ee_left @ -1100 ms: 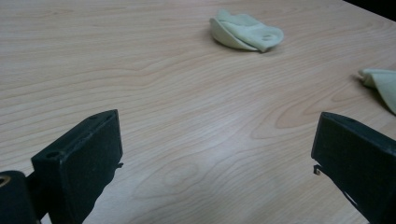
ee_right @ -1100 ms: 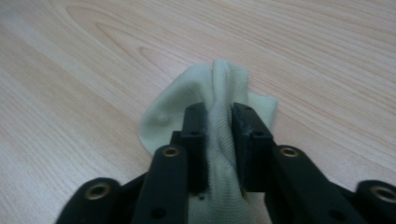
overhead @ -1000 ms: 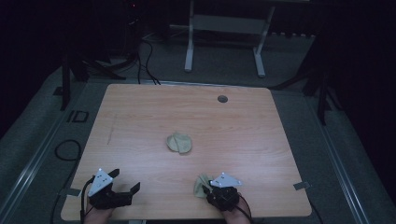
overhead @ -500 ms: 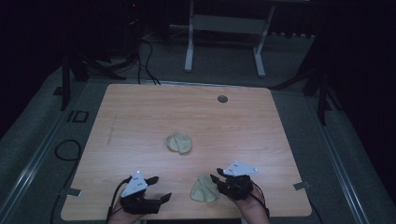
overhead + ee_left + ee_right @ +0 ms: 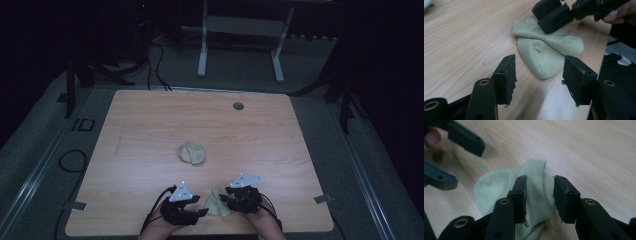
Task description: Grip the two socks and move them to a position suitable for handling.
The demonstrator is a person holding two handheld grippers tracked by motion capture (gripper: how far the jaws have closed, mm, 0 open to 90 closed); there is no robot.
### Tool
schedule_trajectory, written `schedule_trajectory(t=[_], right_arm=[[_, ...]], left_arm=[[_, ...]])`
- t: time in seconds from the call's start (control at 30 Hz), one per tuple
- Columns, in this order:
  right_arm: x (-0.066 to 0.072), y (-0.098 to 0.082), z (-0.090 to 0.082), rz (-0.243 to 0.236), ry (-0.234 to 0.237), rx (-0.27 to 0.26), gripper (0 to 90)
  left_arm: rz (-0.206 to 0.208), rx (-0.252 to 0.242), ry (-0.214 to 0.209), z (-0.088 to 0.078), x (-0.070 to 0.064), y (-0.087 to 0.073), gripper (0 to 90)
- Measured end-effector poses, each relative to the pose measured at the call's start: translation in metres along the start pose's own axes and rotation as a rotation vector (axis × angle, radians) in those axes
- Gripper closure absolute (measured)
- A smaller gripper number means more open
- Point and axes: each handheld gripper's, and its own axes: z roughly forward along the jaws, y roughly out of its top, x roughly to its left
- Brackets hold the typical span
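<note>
1. Right claw, part-open, straddled the cuff end of the near sock without pinching it; left claw, its jaws just closing and nothing between them, faced the sock's rounded end.
2. Judged step: approach. Next: seat both claws on the fabric.
3. Beyond the near sock, a second sock lay mid-table; no containers.

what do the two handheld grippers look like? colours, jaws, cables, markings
Both are matte black. The left gripper and right gripper each carry a light grey three-cornered plate on top, and thin black cables trail back toward the person. Each has two flat rectangular black jaw pads on black arms with brass-ringed holes. No lettering is visible. No sleeves are visible.
</note>
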Motion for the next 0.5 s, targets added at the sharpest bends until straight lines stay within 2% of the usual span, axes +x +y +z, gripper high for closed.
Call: schedule_trajectory(t=[0.07,0.2,0.27,0.37,0.5], right_arm=[[0.000,-0.001,0.002,-0.005,-0.001,0.008,63.9],[0.000,-0.003,0.003,-0.013,-0.008,0.015,68.1],[0.001,-0.003,0.003,-0.014,-0.011,0.015,71.0],[0.003,-0.003,0.003,-0.013,-0.006,0.022,77.7],[0.006,-0.002,0.003,-0.015,-0.004,0.028,82.3]], left_arm=[[0.000,0.004,0.000,0.003,0.000,0.001,46.9],[0.021,0.048,0.021,0.015,-0.001,0.006,53.9],[0.023,0.053,0.017,0.017,-0.001,0.008,56.0],[0.057,0.069,0.041,0.019,-0.004,0.010,61.6],[0.053,0.080,0.084,0.021,-0.005,0.013,77.1]])
